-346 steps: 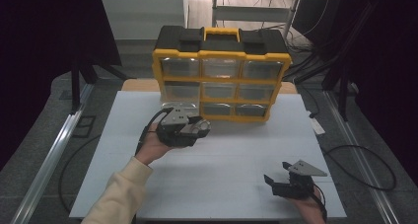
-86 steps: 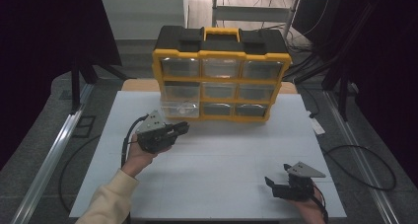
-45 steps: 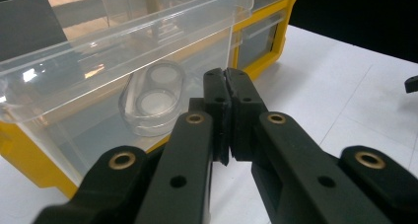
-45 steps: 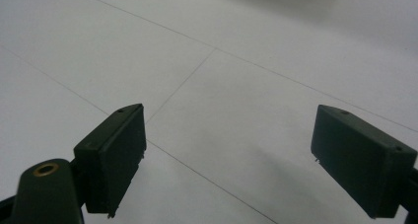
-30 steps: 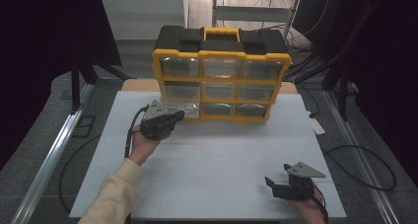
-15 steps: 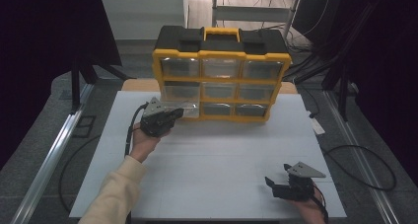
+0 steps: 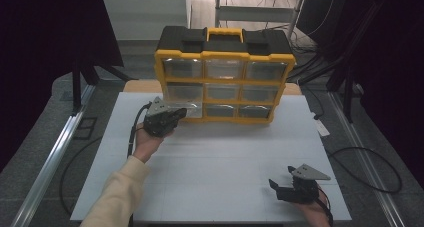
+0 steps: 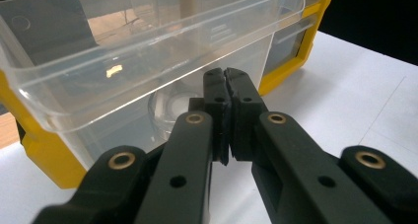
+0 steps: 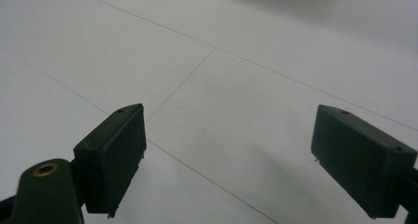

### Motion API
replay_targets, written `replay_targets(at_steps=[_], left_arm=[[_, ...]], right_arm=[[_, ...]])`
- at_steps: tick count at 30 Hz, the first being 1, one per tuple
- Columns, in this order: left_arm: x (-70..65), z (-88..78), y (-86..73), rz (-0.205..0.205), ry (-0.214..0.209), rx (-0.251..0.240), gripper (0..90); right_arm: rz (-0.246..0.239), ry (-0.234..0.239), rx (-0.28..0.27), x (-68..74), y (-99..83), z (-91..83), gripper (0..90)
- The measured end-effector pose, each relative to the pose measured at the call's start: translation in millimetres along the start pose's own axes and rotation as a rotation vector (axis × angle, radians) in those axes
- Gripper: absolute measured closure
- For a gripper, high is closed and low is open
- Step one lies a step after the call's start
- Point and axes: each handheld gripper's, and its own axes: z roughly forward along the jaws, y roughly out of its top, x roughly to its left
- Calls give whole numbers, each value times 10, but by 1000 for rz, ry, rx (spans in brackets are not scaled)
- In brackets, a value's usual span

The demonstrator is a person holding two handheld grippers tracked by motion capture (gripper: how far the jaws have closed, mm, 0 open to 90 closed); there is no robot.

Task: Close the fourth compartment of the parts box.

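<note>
A yellow organizer (image 7: 225, 77) with a black top and clear drawers stands at the back of the white table (image 7: 225, 157). Its bottom-left clear drawer (image 7: 194, 110) sticks out a little toward me. My left gripper (image 7: 181, 112) is shut, with its tips at that drawer's front. In the left gripper view the two jaws meet at the tips (image 8: 226, 77) just under the lip of the clear drawer (image 8: 148, 41), and nothing shows between them. My right gripper (image 7: 281, 178) rests open near the table's front right. In the right gripper view, the right gripper (image 9: 229, 160) has bare table between its fingers.
A cable (image 7: 132, 132) trails from the left gripper over the table. Another cable (image 7: 370, 162) loops on the floor at the right. A metal rail (image 7: 55, 152) runs along the table's left side. Dark stands rise behind the organizer.
Since the earliest frames my left gripper has gone from the table's middle out to the left and then up to the bottom-left drawer. Over the last second nothing has moved.
</note>
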Motion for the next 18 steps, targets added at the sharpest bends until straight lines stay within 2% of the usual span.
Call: replay_targets(at_steps=[18], left_arm=[[35, 66, 57, -6, 24, 14, 870]], right_arm=[[0, -1, 0, -3, 0, -1, 140]])
